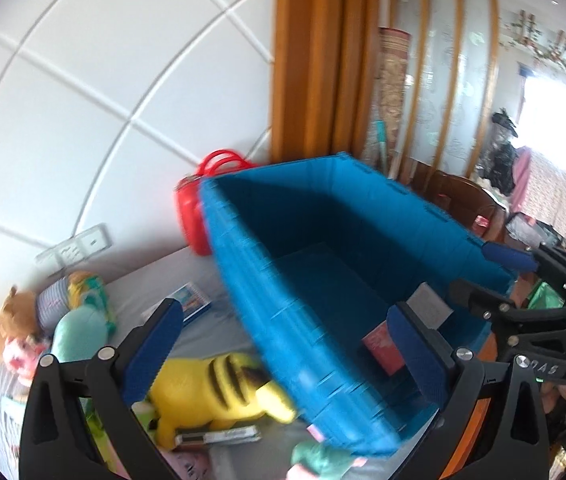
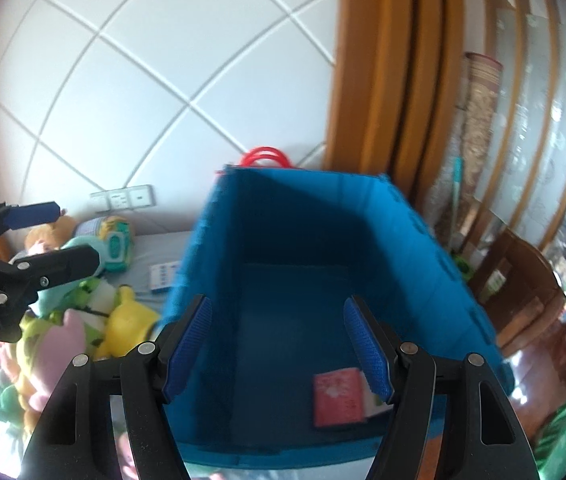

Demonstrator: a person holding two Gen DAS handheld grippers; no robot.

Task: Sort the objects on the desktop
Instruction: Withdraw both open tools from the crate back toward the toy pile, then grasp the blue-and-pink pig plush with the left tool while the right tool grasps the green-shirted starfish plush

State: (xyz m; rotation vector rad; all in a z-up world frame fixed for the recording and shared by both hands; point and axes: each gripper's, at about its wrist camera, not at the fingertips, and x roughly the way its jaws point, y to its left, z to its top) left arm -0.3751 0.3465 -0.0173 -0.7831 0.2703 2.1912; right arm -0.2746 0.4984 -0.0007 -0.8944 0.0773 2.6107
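Observation:
A big blue crate stands on the grey table. On its floor lie a red booklet and a small grey box. My left gripper is open and empty, hovering over the crate's near left wall. My right gripper is open and empty above the crate's inside. Each shows in the other's view: the right gripper at the crate's right rim, the left gripper over the toys. A yellow plush lies just left of the crate.
Left of the crate are a teal plush, a doll, a green plush and a card box. A red bag stands behind the crate. A wooden chair is at the right.

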